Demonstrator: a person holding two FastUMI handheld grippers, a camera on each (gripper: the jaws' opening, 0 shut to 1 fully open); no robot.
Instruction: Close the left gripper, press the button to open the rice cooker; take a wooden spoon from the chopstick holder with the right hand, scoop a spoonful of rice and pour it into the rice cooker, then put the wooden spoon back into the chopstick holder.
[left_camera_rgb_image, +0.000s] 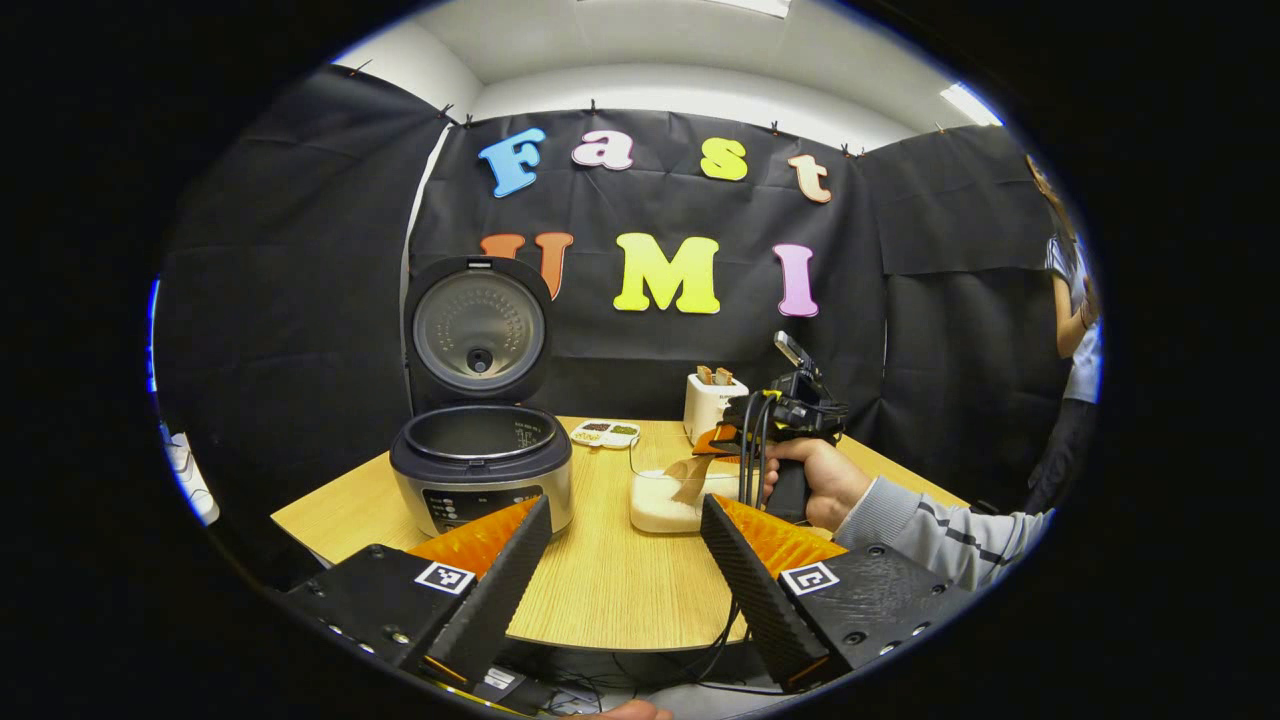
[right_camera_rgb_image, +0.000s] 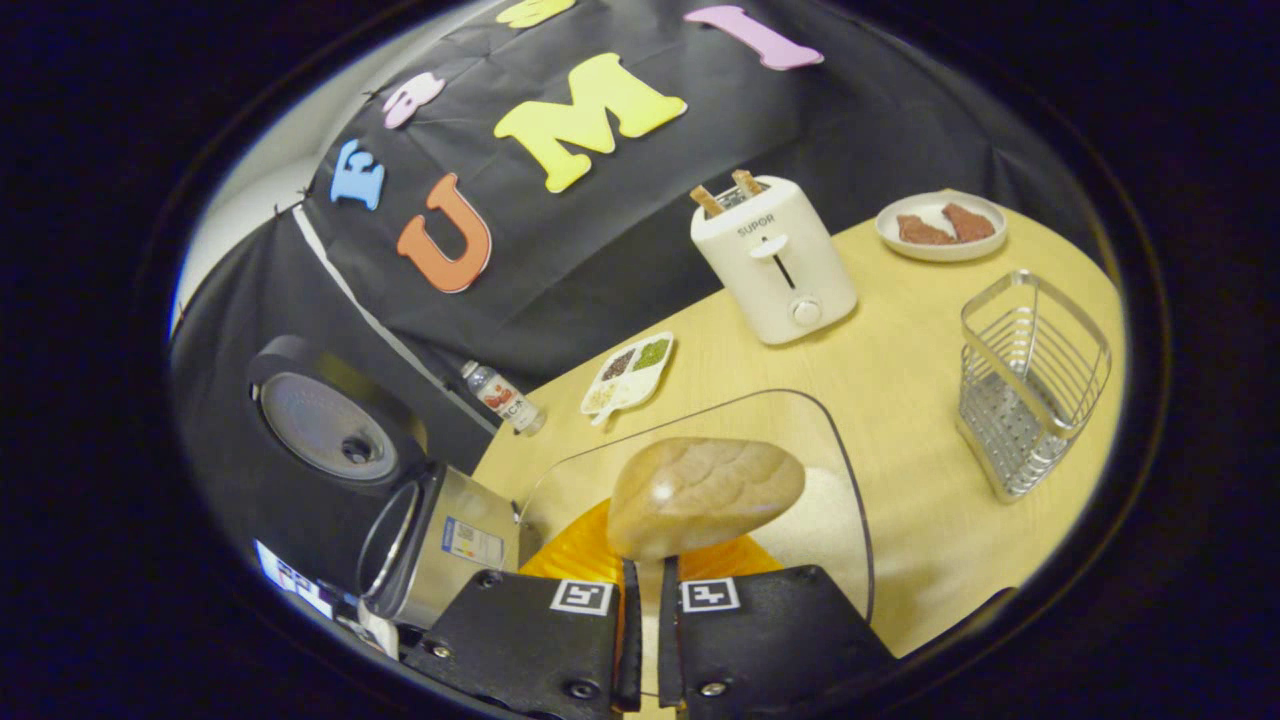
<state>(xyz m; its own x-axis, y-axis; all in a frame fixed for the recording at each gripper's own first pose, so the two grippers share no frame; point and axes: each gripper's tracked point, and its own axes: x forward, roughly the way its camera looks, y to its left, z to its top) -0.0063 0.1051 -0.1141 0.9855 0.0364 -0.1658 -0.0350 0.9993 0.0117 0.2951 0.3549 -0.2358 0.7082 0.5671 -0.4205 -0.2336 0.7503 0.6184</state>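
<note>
The rice cooker (left_camera_rgb_image: 480, 470) stands open on the table's left, its lid (left_camera_rgb_image: 478, 330) upright. My left gripper (left_camera_rgb_image: 625, 560) hangs open near the table's front edge, nothing between its fingers. A hand holds my right gripper (left_camera_rgb_image: 790, 420) over the clear rice container (left_camera_rgb_image: 665, 505), and the wooden spoon (left_camera_rgb_image: 690, 475) dips toward the rice. In the right gripper view, my right gripper (right_camera_rgb_image: 648, 575) is shut on the wooden spoon's handle. The spoon's bowl (right_camera_rgb_image: 705, 495) shows its back above the rice container (right_camera_rgb_image: 840, 520). The open rice cooker (right_camera_rgb_image: 440, 540) lies to the left. The wire chopstick holder (right_camera_rgb_image: 1030, 385) stands at the right.
A white toaster (right_camera_rgb_image: 775, 260) with bread stands at the back of the wooden table (right_camera_rgb_image: 900, 340). Near it are a divided dish (right_camera_rgb_image: 630, 372), a small bottle (right_camera_rgb_image: 503, 397) and a plate (right_camera_rgb_image: 940, 228). A person (left_camera_rgb_image: 1075, 330) stands at the booth's right side.
</note>
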